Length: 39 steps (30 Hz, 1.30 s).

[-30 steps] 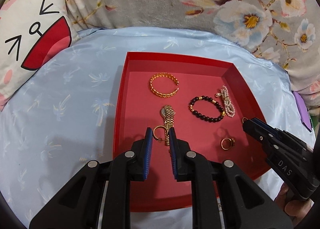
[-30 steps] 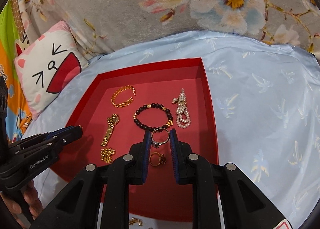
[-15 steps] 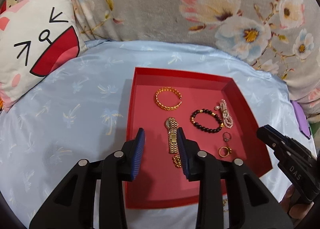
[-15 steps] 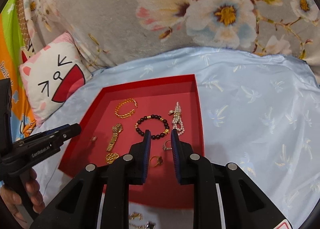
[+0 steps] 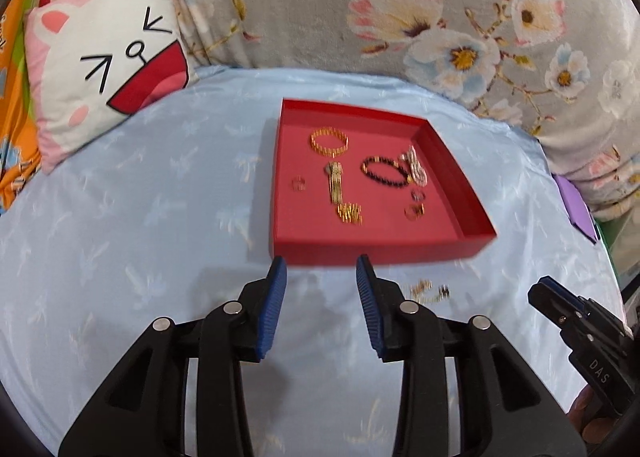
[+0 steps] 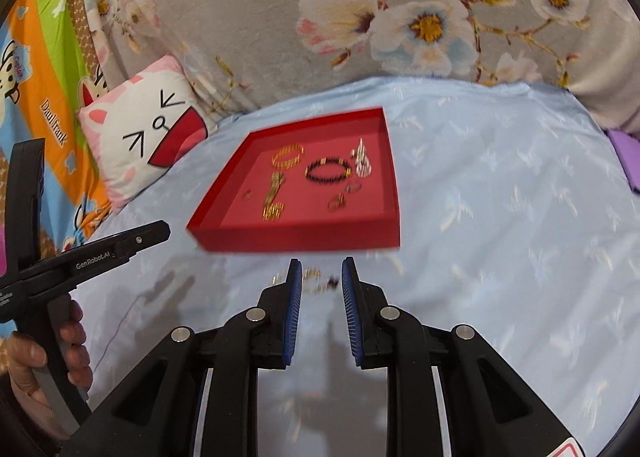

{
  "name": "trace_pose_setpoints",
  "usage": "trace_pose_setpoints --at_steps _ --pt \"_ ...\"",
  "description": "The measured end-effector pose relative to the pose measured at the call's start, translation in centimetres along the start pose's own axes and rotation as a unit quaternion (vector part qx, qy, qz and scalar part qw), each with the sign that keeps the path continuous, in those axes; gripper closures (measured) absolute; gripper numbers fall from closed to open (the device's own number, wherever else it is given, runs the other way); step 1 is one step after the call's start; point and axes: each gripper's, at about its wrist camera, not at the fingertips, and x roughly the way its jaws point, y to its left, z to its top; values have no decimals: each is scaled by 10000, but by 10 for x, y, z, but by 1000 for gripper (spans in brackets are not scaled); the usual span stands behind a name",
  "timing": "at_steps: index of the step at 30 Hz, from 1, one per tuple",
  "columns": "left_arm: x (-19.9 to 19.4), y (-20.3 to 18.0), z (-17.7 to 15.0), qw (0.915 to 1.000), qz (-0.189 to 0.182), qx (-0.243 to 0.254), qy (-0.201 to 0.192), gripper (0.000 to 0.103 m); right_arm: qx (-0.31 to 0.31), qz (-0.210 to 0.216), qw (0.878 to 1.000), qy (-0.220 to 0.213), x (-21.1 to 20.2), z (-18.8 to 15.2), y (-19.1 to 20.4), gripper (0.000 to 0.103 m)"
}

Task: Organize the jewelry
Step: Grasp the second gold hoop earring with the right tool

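1. Now, on the far left a cat pillow [image 5: 108, 69] leans on the flowery blanket [image 5: 320, 5], at the far edge of the blue bed sheet [image 5: 140, 217].
2. Next, the left claw [image 5: 320, 273] has just been opening. It is partly open, and nothing is between its blue pads. It hangs over the sheet, just near of the red tray [image 5: 380, 249].
3. Inside the tray, from left to right, lie a small ring [image 5: 299, 182], a gold bangle [image 5: 329, 141], a gold watch [image 5: 335, 185], a gold chain [image 5: 350, 213], a dark bead bracelet [image 5: 386, 172], a pearl piece [image 5: 414, 164] and two more rings [image 5: 415, 204]. Those look put away.
4. Then, a little pile of loose jewelry [image 5: 430, 291] lies on the sheet, near the tray's near edge. I think it is what is left to move.
5. Last, the right claw [image 6: 319, 271] is narrow and holds nothing. The loose pile shows just past its tips.
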Motion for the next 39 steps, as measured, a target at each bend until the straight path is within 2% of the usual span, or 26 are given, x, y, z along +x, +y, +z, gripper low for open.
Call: trace_pose_setpoints --at_steps 6,10,17,19,21,25,31,36,39 --pt "-7 -6 -38 9995 -104 -21 312 65 133 86 9990 421 -6 -42 4 83" --pt "-7 -10 -54 9989 -143 -20 455 65 80 39 9982 592 2 -57 9 83" --pt "-2 -7 -62 9982 -121 -68 583 65 163 -169 9977 640 21 -52 2 83" --pt "-1 -7 -63 9981 -119 -47 602 61 239 -272 9975 604 17 -53 -7 82" --pt "1 -7 -62 9982 -146 -58 585 56 252 -432 9970 598 12 -57 -16 76" --pt "6 -14 -60 9981 -190 -33 580 55 382 -724 9949 586 4 -66 -36 72" --pt "11 -28 -62 9977 -230 50 640 55 376 -766 9943 644 15 -65 -48 72" --pt "16 -32 -64 9973 -185 80 702 55 260 -719 9947 684 28 -65 -42 72" --pt "20 -33 -63 9973 -167 90 710 55 125 -836 9943 651 32 -64 -39 75"
